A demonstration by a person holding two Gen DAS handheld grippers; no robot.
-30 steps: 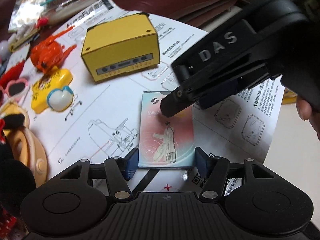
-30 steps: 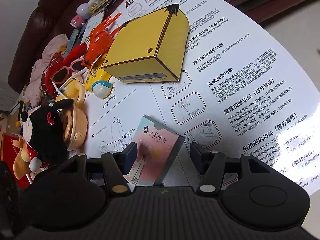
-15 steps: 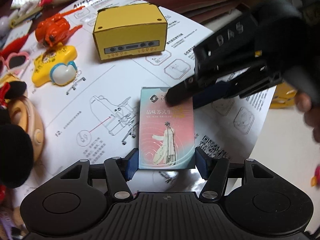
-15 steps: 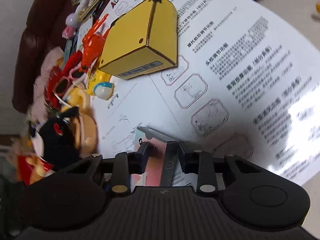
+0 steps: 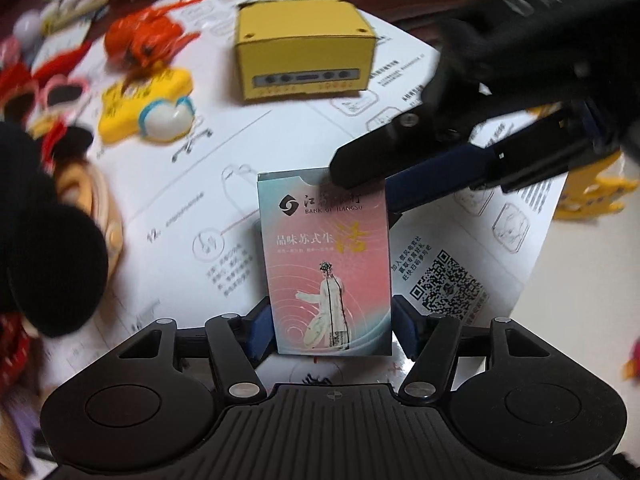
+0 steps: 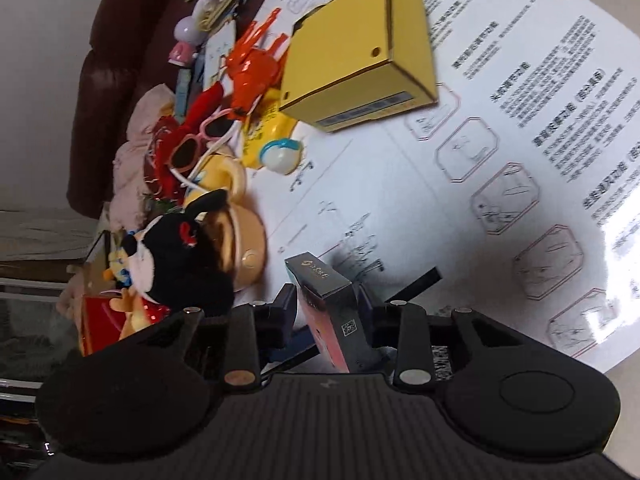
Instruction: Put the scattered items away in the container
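Card box (image 5: pixel 328 268), pink-teal printed cardboard w/ an opera figure, stands on end: long axis runs from the left gripper (image 5: pixel 327 330) away toward the yellow box, "BANK OF JIANGSU" end farthest. Left fingers (image 5: pixel 258 332) blue-padded, one each side of its near end, pressing its long edges. Right gripper (image 6: pixel 326 310) comes in from the right; its jaws have just been closing then easing back a bit, and its pads clamp the box's thin sides near the far end. Seen from the right wrist the box (image 6: pixel 326 300) shows a dark narrow top w/ a small QR mark. Box is lifted off the glossy white instruction sheet (image 5: pixel 200 184), shadow under it. Farther left: black plush (image 5: pixel 44 248), blurred, cut off by the frame. Beyond: yellow star toy (image 5: pixel 140 108), orange plastic lobster (image 5: pixel 148 40), smeared. Farthest: yellow cardboard box (image 5: pixel 304 52), closed, matte, printed button strip on its front.
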